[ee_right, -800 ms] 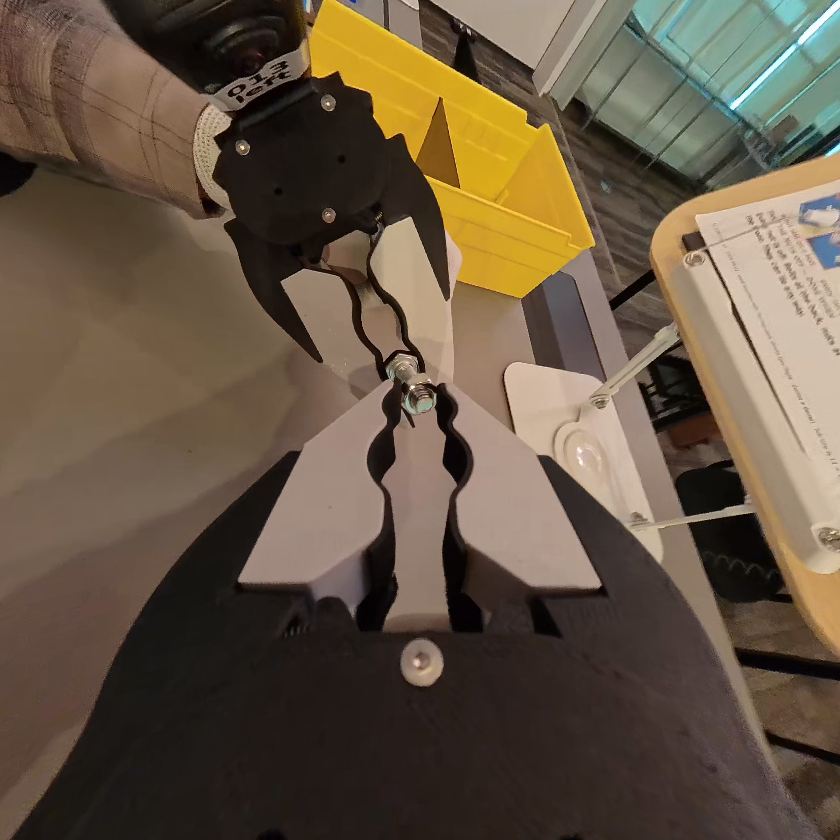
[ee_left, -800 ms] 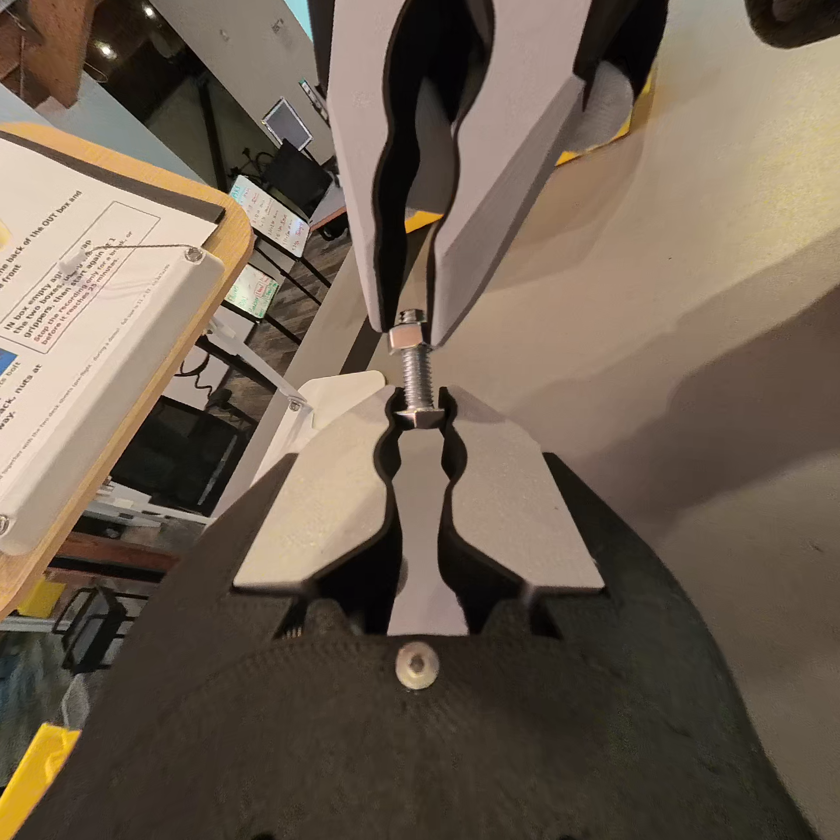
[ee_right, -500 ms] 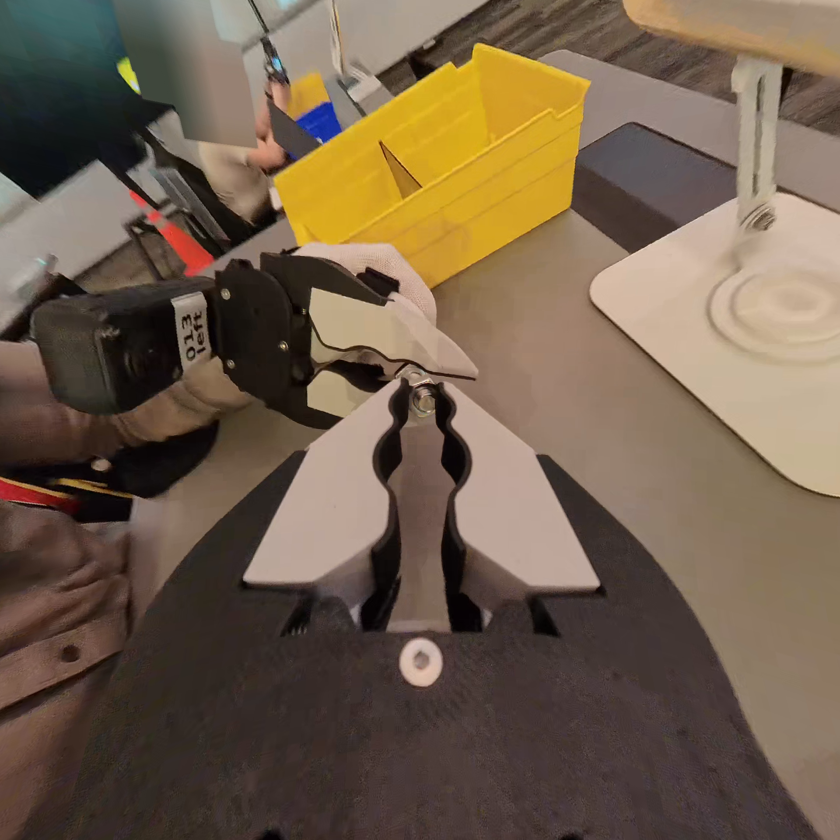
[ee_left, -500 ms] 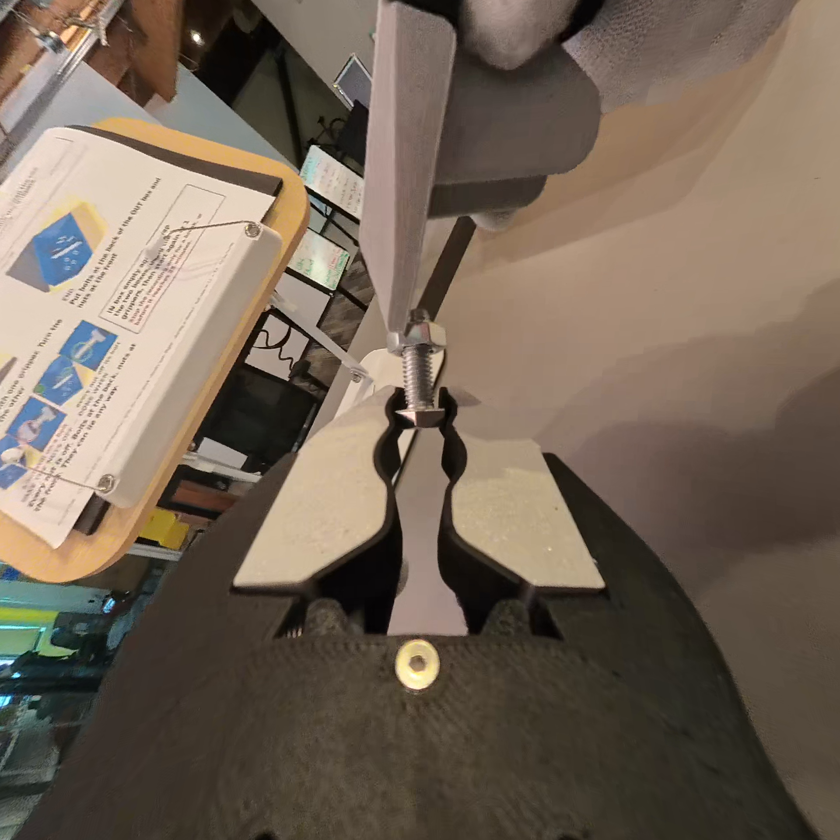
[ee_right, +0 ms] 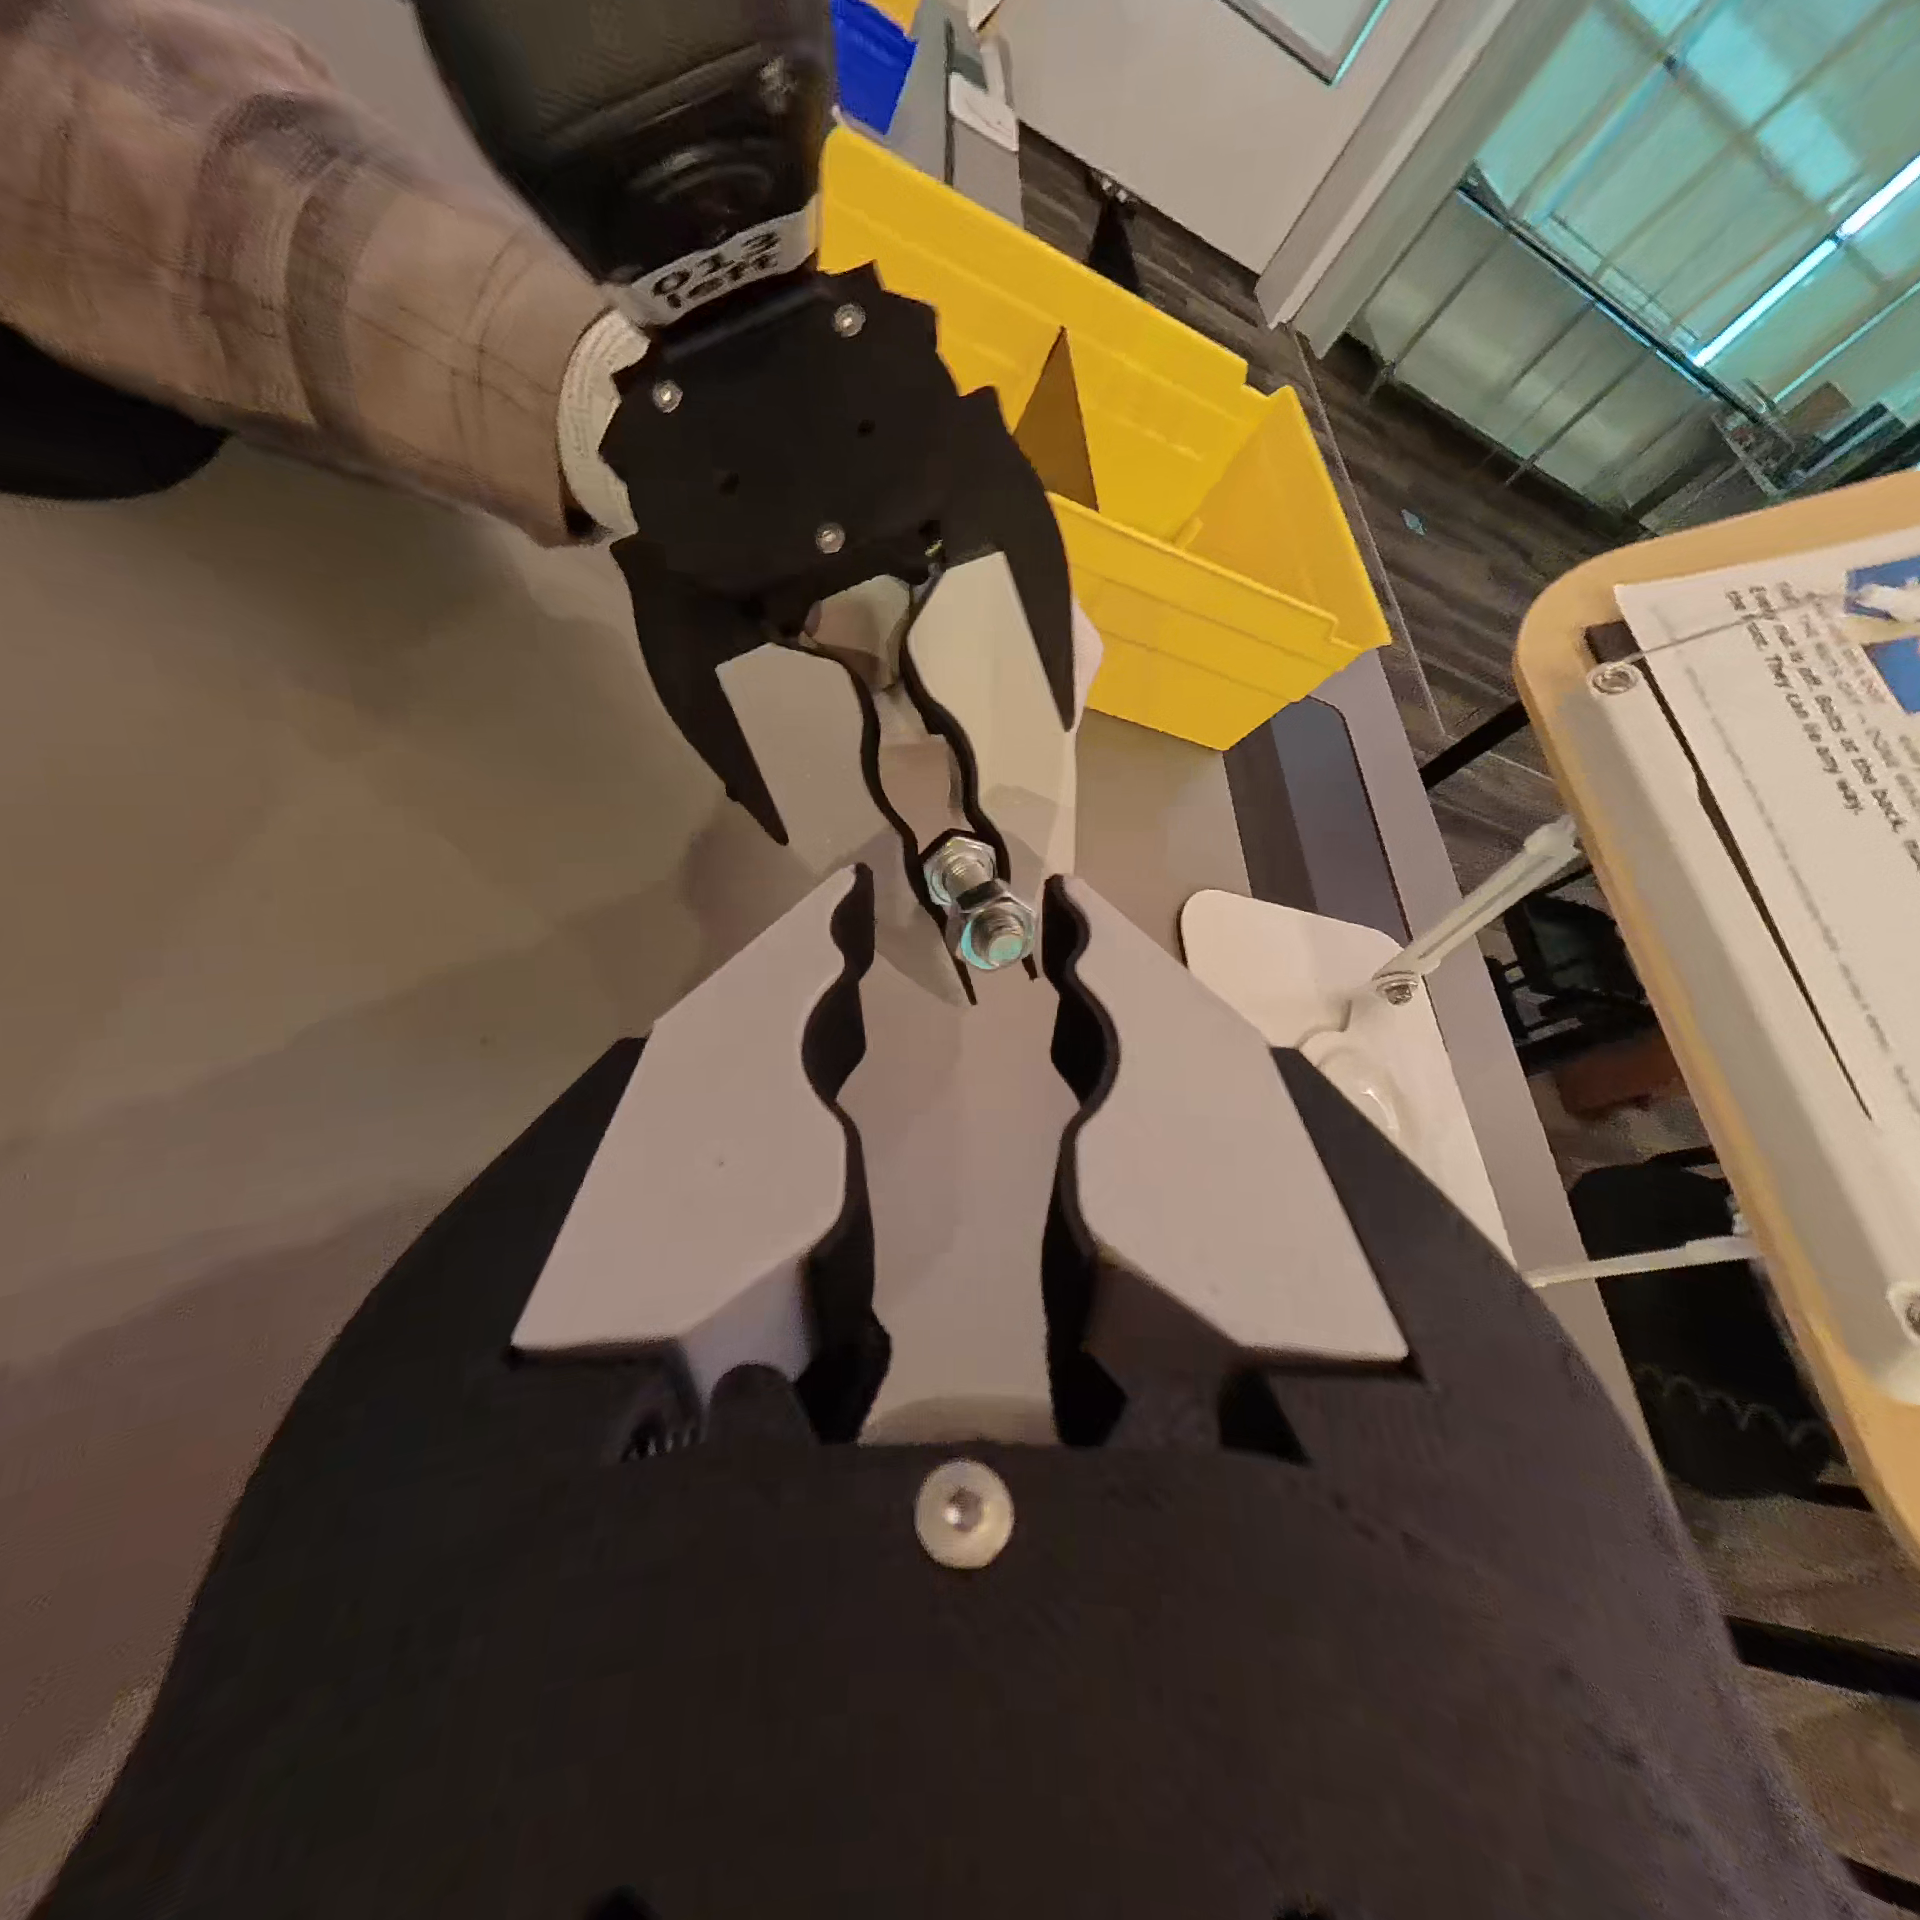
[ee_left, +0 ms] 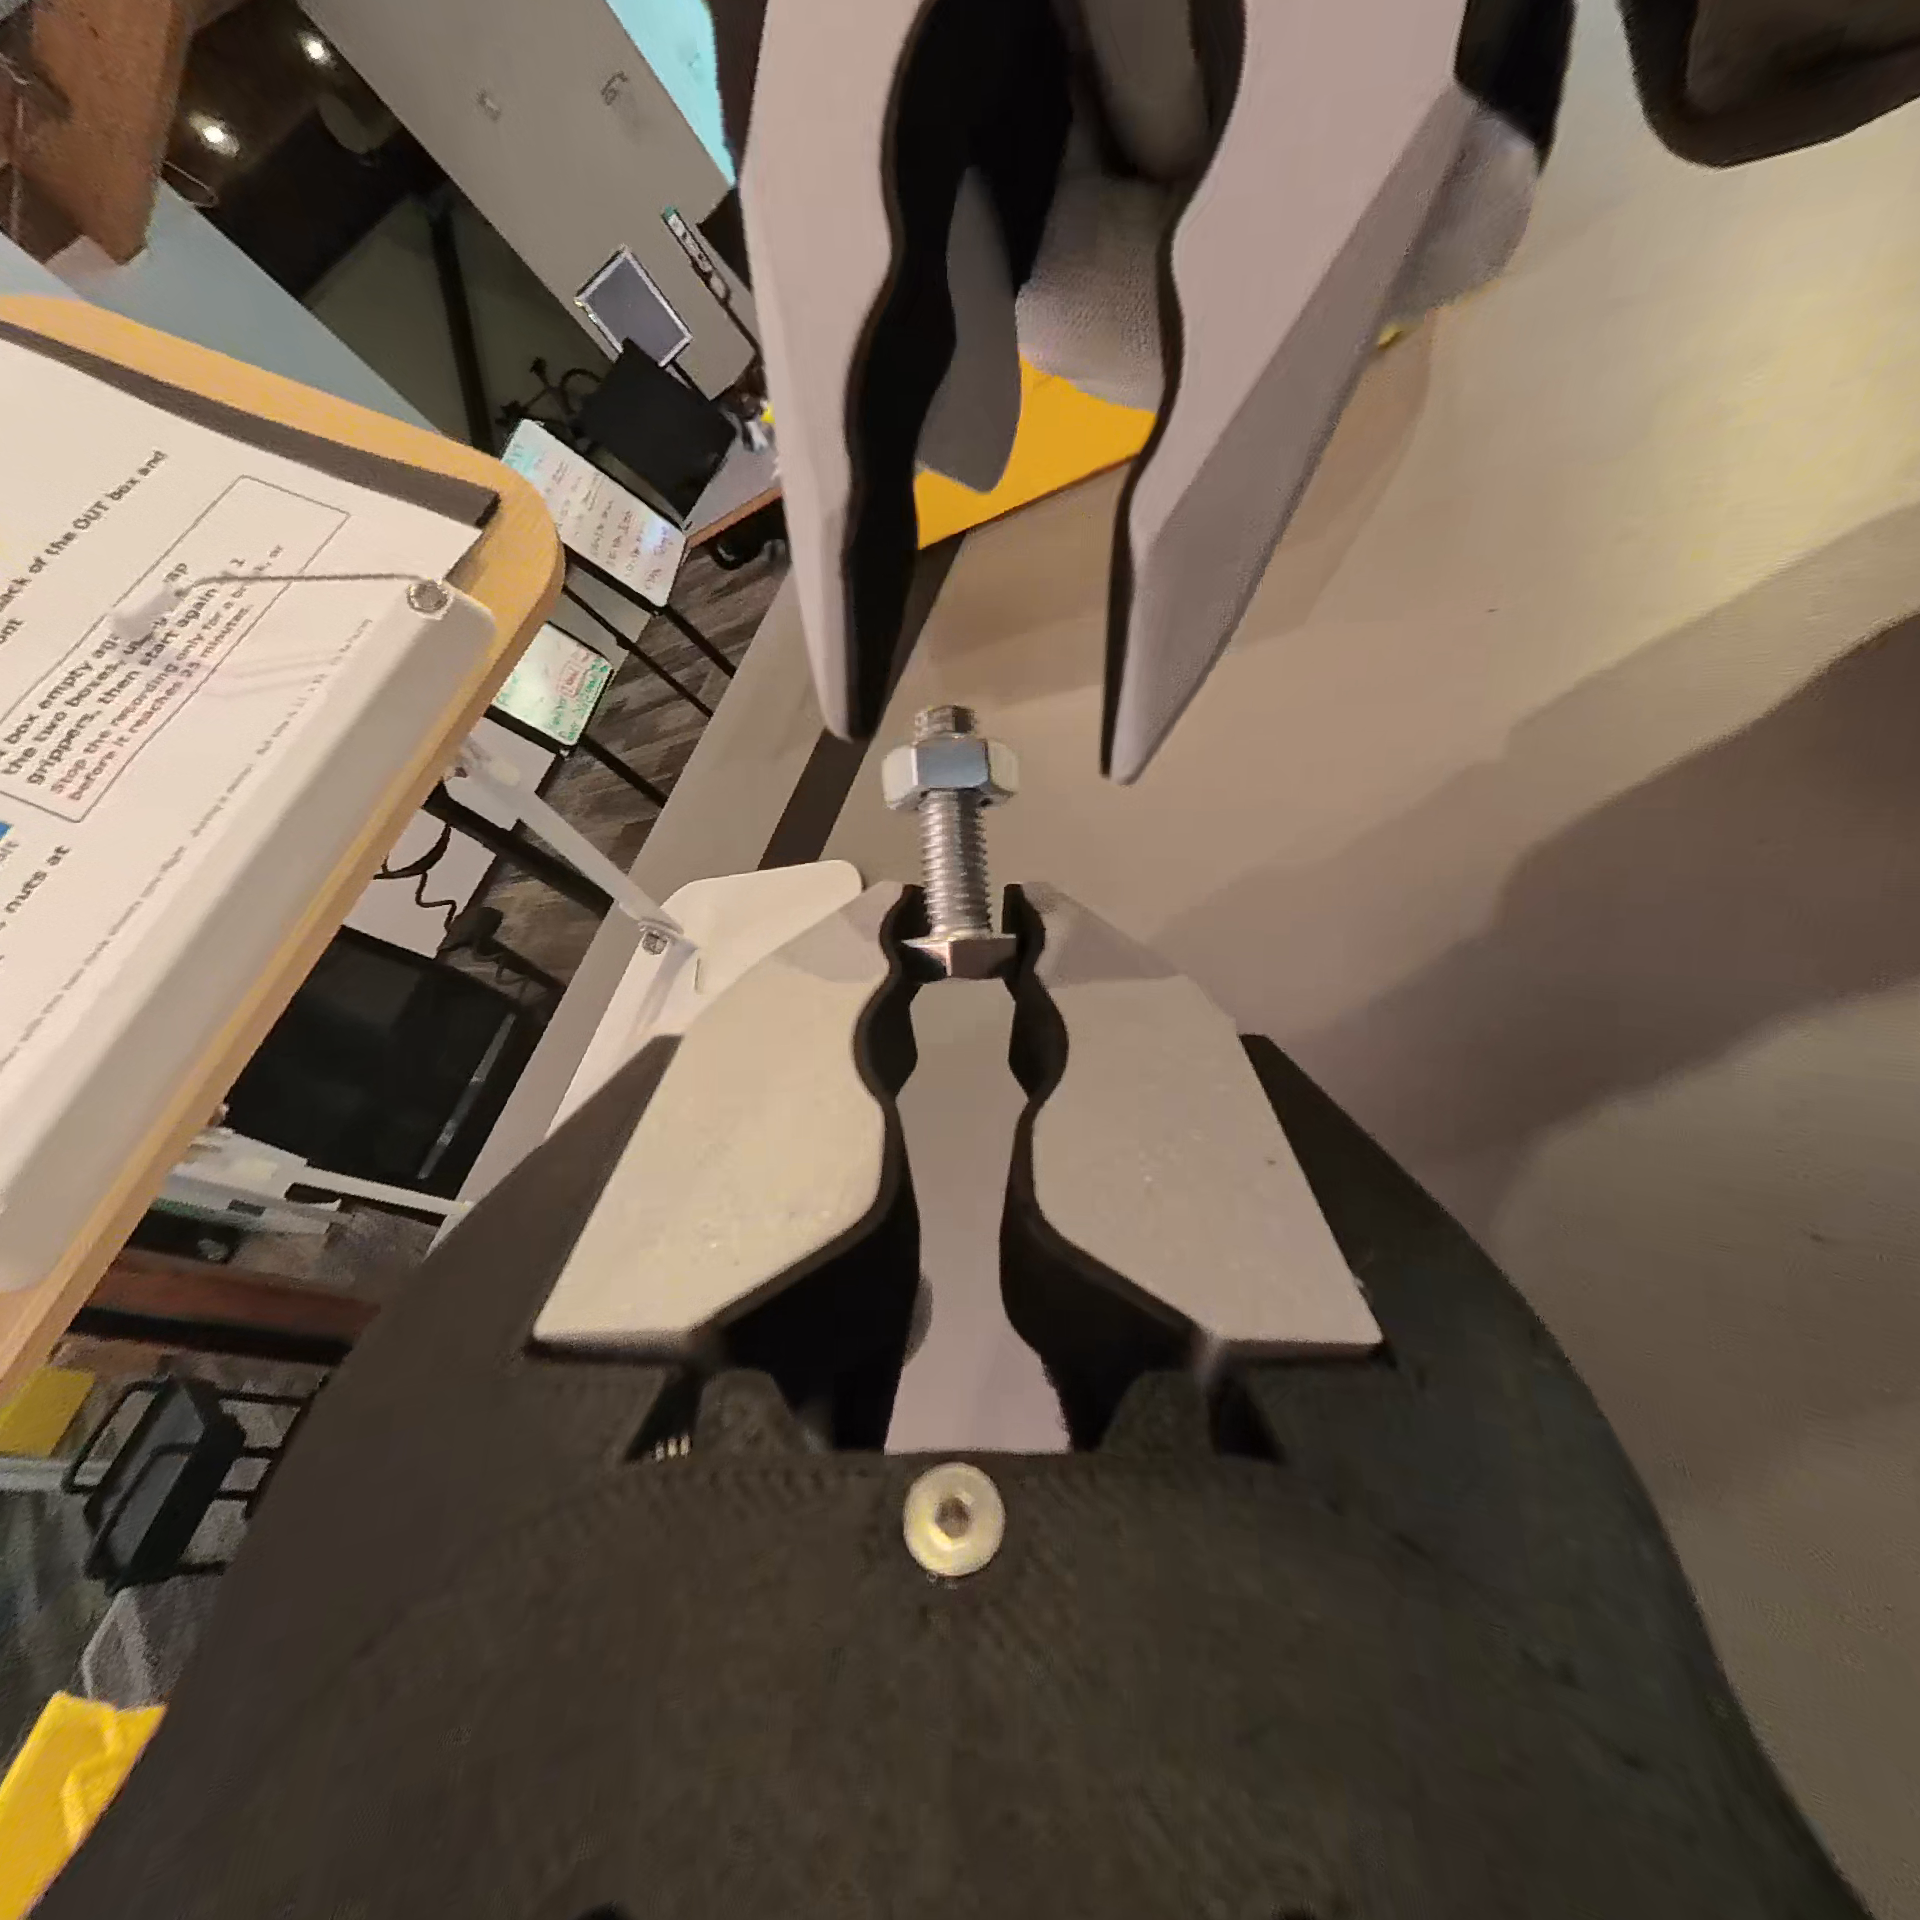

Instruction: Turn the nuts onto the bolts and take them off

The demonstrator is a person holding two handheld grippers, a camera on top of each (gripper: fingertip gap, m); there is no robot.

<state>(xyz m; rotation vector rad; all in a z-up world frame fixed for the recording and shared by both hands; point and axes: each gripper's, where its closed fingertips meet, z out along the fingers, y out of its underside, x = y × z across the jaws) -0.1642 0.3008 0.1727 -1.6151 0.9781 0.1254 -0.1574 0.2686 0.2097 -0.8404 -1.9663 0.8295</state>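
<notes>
My left gripper (ee_left: 958, 925) is shut on the hex head of a silver bolt (ee_left: 954, 883), which points away from it. A silver nut (ee_left: 950, 774) sits near the bolt's threaded tip. My right gripper (ee_left: 977, 758) faces it from above, open, its fingertips on either side of the nut without touching. In the right wrist view my right gripper (ee_right: 956, 904) is open around the nut (ee_right: 992, 930) and bolt (ee_right: 961, 878), and the left gripper (ee_right: 951, 847) holds the bolt's head beyond.
A yellow divided bin (ee_right: 1164, 520) stands on the grey table (ee_right: 312, 831) behind the left gripper. A wooden board with an instruction sheet (ee_left: 187, 790) on a white stand (ee_right: 1299, 977) is at the side. A person's plaid sleeve (ee_right: 260, 260) holds the left gripper.
My right gripper was shut on the nut and twisted round the bolt. It has now let go, opened and turned back. The left gripper still holds the bolt.
</notes>
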